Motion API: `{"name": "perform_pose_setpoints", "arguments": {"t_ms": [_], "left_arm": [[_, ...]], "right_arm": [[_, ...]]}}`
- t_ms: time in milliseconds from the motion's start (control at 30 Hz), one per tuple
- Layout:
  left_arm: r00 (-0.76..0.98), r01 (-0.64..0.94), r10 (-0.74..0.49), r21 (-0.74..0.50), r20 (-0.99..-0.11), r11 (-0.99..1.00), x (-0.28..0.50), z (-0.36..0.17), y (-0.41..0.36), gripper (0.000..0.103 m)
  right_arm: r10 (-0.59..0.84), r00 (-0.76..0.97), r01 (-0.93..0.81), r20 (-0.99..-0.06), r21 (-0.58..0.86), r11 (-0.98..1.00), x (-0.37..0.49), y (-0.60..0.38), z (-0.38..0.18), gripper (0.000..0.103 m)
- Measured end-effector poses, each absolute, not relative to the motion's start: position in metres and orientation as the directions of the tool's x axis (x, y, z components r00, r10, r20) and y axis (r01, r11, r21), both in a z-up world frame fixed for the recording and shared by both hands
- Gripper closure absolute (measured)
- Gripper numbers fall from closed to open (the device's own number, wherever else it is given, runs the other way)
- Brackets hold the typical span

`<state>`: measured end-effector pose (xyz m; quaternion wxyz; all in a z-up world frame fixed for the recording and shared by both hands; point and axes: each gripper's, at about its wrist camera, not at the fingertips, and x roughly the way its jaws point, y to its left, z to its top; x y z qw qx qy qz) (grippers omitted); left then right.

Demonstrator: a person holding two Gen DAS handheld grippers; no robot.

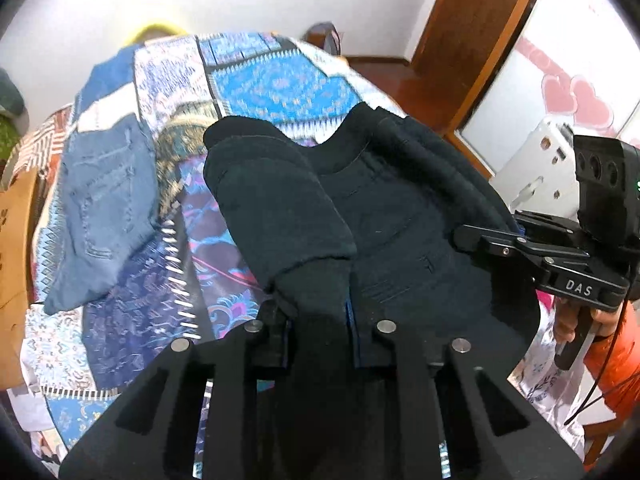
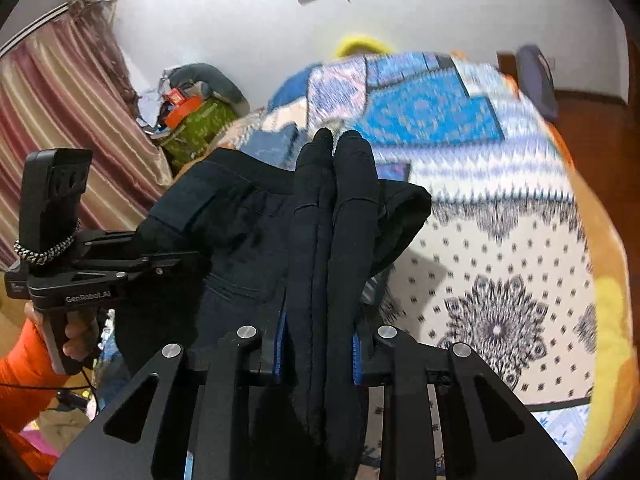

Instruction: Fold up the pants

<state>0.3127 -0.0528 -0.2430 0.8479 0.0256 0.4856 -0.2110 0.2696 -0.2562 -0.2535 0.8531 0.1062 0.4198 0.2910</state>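
A pair of black pants (image 1: 400,220) hangs bunched above the bed, gripped at two places. In the left wrist view my left gripper (image 1: 316,320) is shut on a thick gather of the black cloth, which bulges out past the fingers. To the right, my right gripper (image 1: 464,236) bites into the pants' edge. In the right wrist view my right gripper (image 2: 320,344) is shut on folded layers of the pants (image 2: 240,220), with blue pads showing at both sides. My left gripper (image 2: 188,260) holds the other end at the left.
A patchwork blanket (image 1: 280,88) covers the bed below. Folded blue jeans (image 1: 100,208) lie on it at the left, beside a cardboard box (image 1: 12,260). A wooden door frame (image 1: 472,20) stands at the right. A hand (image 2: 76,332) with an orange sleeve holds the left gripper's handle.
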Motion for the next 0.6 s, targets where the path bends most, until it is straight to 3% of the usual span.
{"name": "perform_pose_setpoints", "arguments": {"t_ms": [367, 600], "left_arm": [[0.660, 0.302, -0.296, -0.117, -0.691, 0.946, 0.301, -0.147, 0.009, 0.083], [0.743, 0.192, -0.187, -0.062, -0.643, 0.979, 0.312, -0.116, 0.069, 0.083]], "right_arm": [[0.627, 0.580, -0.534, -0.520, 0.338, 0.775, 0.280, -0.203, -0.167, 0.082], [0.684, 0.571, -0.618, -0.455, 0.311, 0.722, 0.301, -0.138, -0.135, 0.082]]}}
